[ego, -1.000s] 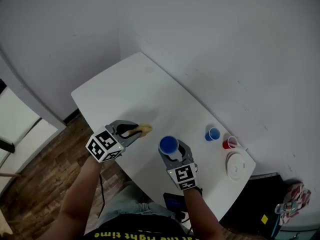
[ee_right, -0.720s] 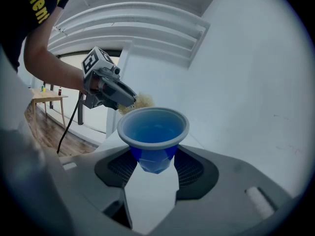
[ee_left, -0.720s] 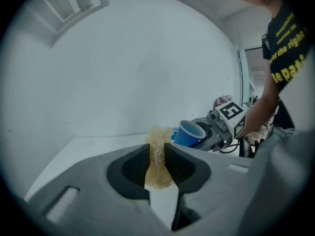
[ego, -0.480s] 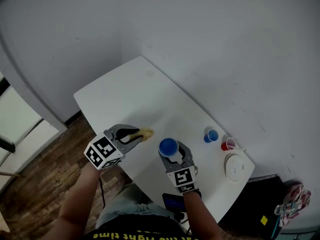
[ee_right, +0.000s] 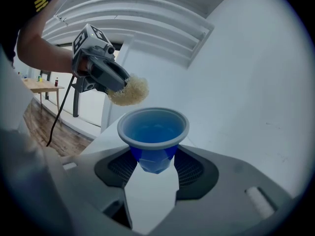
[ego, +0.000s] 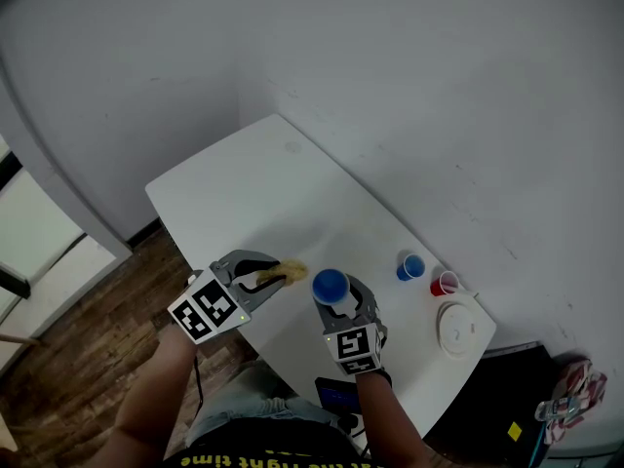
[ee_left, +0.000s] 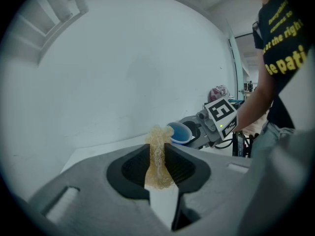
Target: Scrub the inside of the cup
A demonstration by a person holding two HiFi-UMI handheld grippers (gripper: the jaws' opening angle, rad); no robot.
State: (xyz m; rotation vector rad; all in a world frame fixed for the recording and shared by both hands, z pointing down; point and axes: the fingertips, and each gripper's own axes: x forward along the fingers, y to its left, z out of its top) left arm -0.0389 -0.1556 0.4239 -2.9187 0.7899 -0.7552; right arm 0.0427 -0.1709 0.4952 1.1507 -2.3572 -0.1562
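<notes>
My right gripper (ego: 336, 298) is shut on a blue plastic cup (ego: 330, 284), held upright above the white table (ego: 244, 188); in the right gripper view the cup (ee_right: 153, 132) sits squeezed between the jaws, its mouth open toward the camera. My left gripper (ego: 271, 276) is shut on a tan scrubbing pad (ego: 292, 272), which sticks out past the jaws (ee_left: 157, 157). The pad hangs just left of the cup's rim, a small gap apart. From the right gripper view the pad (ee_right: 129, 91) and left gripper (ee_right: 103, 73) hover above and left of the cup.
A second blue cup (ego: 410, 266), a red cup (ego: 445, 283) and a white lidded container (ego: 456, 327) stand near the table's right end. The wall runs close behind the table. Wooden floor (ego: 68, 330) lies to the left.
The left gripper has carried the pad rightward, closing most of the gap to the cup. The right gripper and cup have stayed nearly still.
</notes>
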